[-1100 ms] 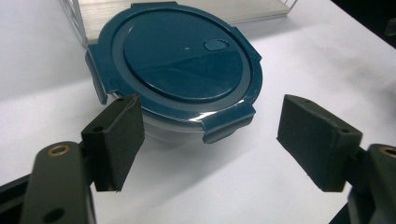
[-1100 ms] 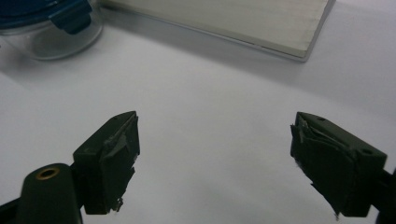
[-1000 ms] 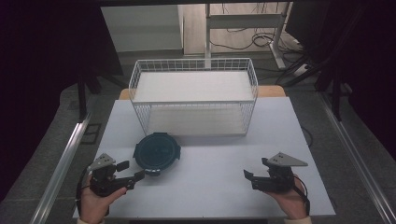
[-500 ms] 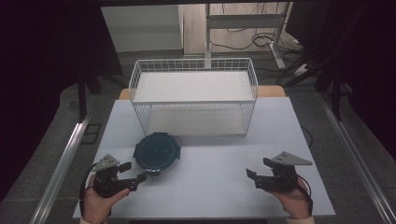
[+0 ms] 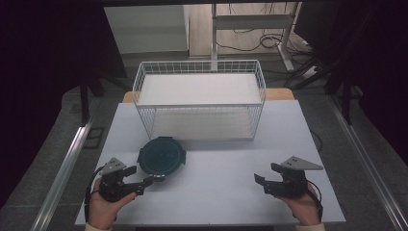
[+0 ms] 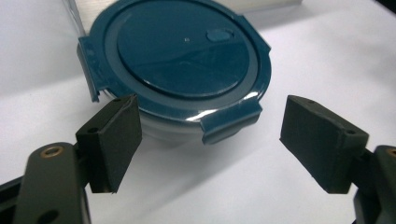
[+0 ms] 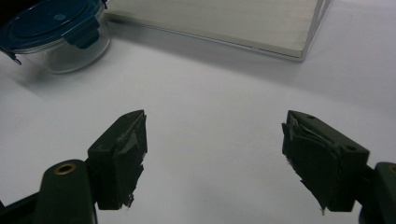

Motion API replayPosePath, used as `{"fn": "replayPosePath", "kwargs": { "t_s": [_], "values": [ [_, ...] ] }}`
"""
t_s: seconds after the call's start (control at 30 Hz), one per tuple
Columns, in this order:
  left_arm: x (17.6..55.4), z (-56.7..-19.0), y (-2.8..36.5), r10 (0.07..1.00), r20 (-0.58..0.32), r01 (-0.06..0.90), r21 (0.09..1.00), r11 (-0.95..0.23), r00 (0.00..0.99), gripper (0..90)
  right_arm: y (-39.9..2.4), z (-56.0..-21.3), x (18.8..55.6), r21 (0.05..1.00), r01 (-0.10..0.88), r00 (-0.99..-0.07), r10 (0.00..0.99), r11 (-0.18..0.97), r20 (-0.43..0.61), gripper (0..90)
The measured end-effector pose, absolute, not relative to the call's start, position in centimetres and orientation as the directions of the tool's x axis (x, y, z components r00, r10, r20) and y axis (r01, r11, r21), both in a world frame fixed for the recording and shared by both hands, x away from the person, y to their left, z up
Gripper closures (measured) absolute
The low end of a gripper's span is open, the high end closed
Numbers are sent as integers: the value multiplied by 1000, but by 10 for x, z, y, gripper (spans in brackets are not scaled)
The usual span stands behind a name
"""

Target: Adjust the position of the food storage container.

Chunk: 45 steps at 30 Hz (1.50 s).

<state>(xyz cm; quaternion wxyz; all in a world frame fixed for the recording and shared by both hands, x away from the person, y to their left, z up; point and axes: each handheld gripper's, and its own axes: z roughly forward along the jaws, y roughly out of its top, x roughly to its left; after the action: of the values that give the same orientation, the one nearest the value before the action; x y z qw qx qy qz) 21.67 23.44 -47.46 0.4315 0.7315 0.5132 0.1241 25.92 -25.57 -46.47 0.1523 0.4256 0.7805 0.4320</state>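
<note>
Left gripper (image 5: 155, 178): jaws wide apart, nothing gripped, tips just short of the round container (image 5: 161, 156) with the dark teal clip lid, one lid clip facing the gap. Right gripper (image 5: 260, 181): jaws have just been closing, part open, nothing between them, well apart from the container. Container stands on the white worktop (image 5: 221, 192), in front of the wire basket (image 5: 199, 100).
</note>
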Motion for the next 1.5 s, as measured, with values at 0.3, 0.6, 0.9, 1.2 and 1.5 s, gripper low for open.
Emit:
{"fn": "replayPosePath", "kwargs": {
  "t_s": [0.3,0.6,0.9,1.2,1.5],
  "values": [
    [227,-469,217,860,-257,667,735,-122,441,239,-266,-465,264,801,543,-590,794,251,151,216],
    [237,-460,219,856,-299,680,729,-80,421,270,-273,-465,259,799,554,-558,816,234,148,220],
    [265,-448,225,850,-287,675,730,-104,442,311,-270,-469,259,791,549,-569,814,271,116,239],
    [277,-442,231,864,-274,694,711,-114,423,337,-270,-472,256,789,556,-557,822,261,121,241],
    [295,-444,245,892,-247,715,690,-113,379,533,-267,-473,258,783,550,-579,808,290,107,241]
  ]
}}
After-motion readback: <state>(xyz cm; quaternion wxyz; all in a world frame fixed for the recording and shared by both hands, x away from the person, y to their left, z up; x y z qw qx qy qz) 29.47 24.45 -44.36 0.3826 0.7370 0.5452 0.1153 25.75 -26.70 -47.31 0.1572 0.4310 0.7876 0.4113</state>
